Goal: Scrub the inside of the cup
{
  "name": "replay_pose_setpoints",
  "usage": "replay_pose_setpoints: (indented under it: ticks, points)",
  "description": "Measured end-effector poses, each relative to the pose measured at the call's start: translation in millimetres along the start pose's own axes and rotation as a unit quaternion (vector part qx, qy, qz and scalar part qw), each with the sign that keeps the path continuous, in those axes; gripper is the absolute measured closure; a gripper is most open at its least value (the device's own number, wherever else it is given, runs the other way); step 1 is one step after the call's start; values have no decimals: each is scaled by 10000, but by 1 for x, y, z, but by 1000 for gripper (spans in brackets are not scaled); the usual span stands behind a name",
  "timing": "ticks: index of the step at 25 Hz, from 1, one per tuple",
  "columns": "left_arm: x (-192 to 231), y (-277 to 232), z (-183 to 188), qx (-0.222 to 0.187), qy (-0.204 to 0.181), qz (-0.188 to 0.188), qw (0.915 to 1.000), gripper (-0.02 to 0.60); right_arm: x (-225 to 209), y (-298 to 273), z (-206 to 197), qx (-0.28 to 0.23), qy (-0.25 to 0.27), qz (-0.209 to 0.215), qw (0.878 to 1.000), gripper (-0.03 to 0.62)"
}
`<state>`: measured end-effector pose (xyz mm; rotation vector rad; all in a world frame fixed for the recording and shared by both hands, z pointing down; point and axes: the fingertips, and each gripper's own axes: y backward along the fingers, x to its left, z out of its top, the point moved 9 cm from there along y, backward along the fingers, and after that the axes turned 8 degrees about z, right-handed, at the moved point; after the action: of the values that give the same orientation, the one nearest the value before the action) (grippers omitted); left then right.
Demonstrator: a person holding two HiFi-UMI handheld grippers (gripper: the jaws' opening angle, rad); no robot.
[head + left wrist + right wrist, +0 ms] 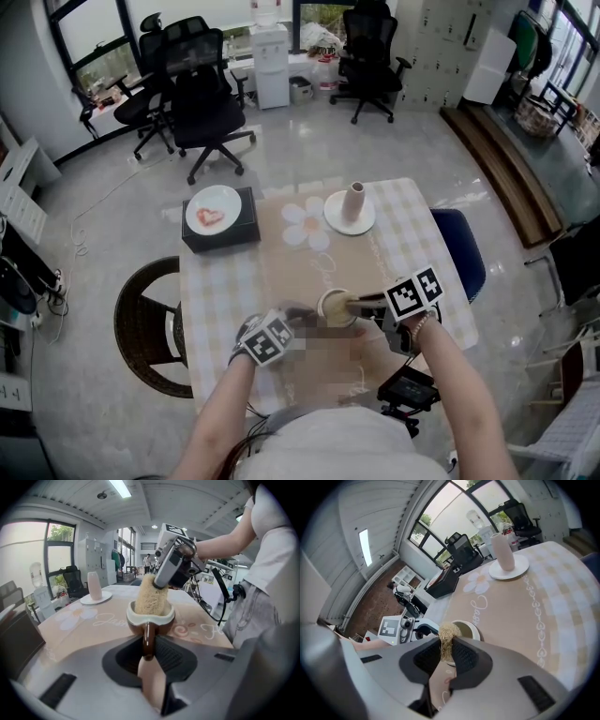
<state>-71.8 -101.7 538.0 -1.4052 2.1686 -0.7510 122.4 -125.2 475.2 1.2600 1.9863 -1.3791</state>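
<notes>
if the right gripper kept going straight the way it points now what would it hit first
The cup. The right gripper aims into its mouth with the loofah leading, so the loofah would likely press against the cup's inside before the jaws reach the rim. Depth is hard to judge here.

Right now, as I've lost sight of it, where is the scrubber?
Head view: the scrubber stands in the cup near the table's front edge, pinched by the right claw; the left claw grips the cup's handle.
</notes>
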Motion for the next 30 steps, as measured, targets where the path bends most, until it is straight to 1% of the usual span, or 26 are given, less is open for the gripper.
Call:
replay_pose_setpoints:
  ticks: [5,9,12,15,17,23,26,28,30]
  points:
    - [-6,3,-4,-13,-98,232,9997,515,7,13,-8,-403,158,-200,9989,532]
    - [-5,3,-6,-157,8,352,9993,515,13,17,-17,-714,616,-443,9946,531]
    - [-6,4,-8,-255,1,437,9987,515,19,20,-21,-996,799,-556,9903,531]
    - [-5,5,-8,-339,84,463,9983,515,28,24,-19,-1268,983,-619,9851,532]
    - [-5,5,-8,-363,177,405,9984,515,35,25,-19,-1382,1140,-638,9818,531]
    - [-3,13,6,-368,515,228,9977,515,48,21,-20,-1476,1543,-933,9725,531]
    - [-2,14,9,-330,721,213,9966,515,54,20,-18,-1541,1709,-948,9685,531]
    - [-2,14,9,-283,815,234,9960,515,58,17,-16,-1469,1873,-871,9673,531]
    - [-3,12,8,-235,830,230,9960,515,60,13,-17,-1248,2148,-862,9648,531]
